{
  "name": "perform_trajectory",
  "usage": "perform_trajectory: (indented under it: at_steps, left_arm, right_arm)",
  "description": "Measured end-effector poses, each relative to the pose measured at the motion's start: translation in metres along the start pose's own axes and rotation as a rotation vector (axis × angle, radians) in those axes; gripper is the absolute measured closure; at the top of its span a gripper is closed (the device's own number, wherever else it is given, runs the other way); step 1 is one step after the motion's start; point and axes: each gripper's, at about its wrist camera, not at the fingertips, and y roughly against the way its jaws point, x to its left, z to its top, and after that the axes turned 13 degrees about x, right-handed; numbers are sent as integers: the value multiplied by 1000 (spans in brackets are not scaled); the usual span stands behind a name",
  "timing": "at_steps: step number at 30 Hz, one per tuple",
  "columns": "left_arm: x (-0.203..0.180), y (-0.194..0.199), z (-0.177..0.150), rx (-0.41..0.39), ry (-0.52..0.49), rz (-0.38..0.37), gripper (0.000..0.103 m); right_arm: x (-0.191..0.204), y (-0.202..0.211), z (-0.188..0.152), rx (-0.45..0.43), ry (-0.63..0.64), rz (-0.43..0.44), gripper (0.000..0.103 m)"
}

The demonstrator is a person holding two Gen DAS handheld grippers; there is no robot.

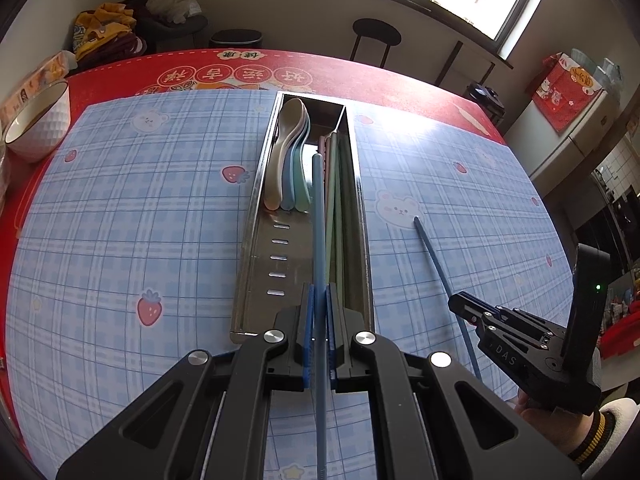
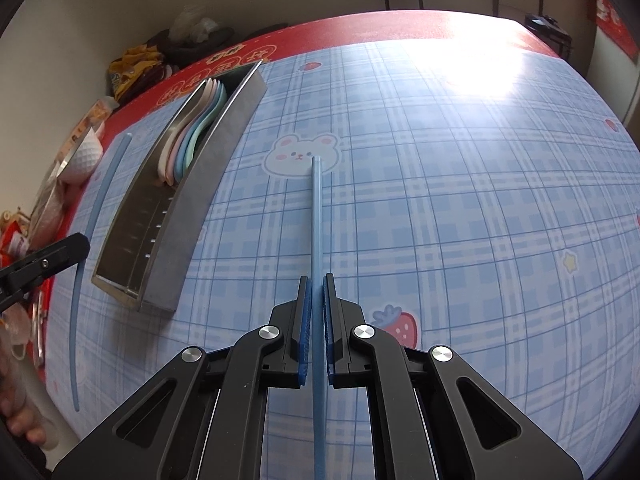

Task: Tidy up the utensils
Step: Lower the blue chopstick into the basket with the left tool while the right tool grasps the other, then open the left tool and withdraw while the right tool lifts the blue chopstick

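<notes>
A long steel utensil tray point(image 1: 256, 216) lies on the blue plaid mat; it also shows in the right wrist view point(image 2: 224, 136). Its left side holds stacked pastel spoons point(image 1: 290, 152), its right side several chopsticks point(image 1: 340, 184). My left gripper point(image 1: 319, 292) is shut on a blue chopstick point(image 1: 318, 216) held over the tray, pointing along it. My right gripper point(image 2: 316, 280) is shut on a second blue chopstick point(image 2: 316, 208), held above the mat right of the tray. In the left wrist view this gripper point(image 1: 460, 304) and its chopstick point(image 1: 434, 256) show at the right.
A white bowl point(image 1: 38, 120) stands at the table's far left edge on the red cloth point(image 1: 240, 64). Clothes and bags are piled beyond the table. A black stool point(image 1: 376, 36) stands behind the far edge. The mat point(image 1: 120, 208) spreads on both sides of the tray.
</notes>
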Motion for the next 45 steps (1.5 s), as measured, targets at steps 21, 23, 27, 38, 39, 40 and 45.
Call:
perform_trajectory:
  at_steps: [21, 23, 27, 38, 39, 40, 45]
  left_arm:
    - [6, -4, 1, 10, 11, 1, 97]
    - [5, -4, 1, 10, 12, -1, 97]
    - [4, -5, 2, 10, 8, -1, 97]
    - [2, -8, 4, 16, 6, -2, 97]
    - [2, -7, 5, 16, 5, -2, 97]
    - [1, -8, 5, 16, 4, -2, 97]
    - [3, -11, 7, 23, 8, -5, 97]
  right_arm:
    - [28, -19, 24, 102, 69, -126, 95]
    - [23, -20, 26, 115, 44, -95, 95]
    - [25, -21, 26, 121, 58, -106, 95]
    - [21, -21, 28, 135, 40, -78, 95]
    - [19, -21, 28, 134, 36, -71, 96]
    - [18, -21, 28, 134, 32, -63, 96]
    - [11, -20, 28, 130, -15, -23, 97]
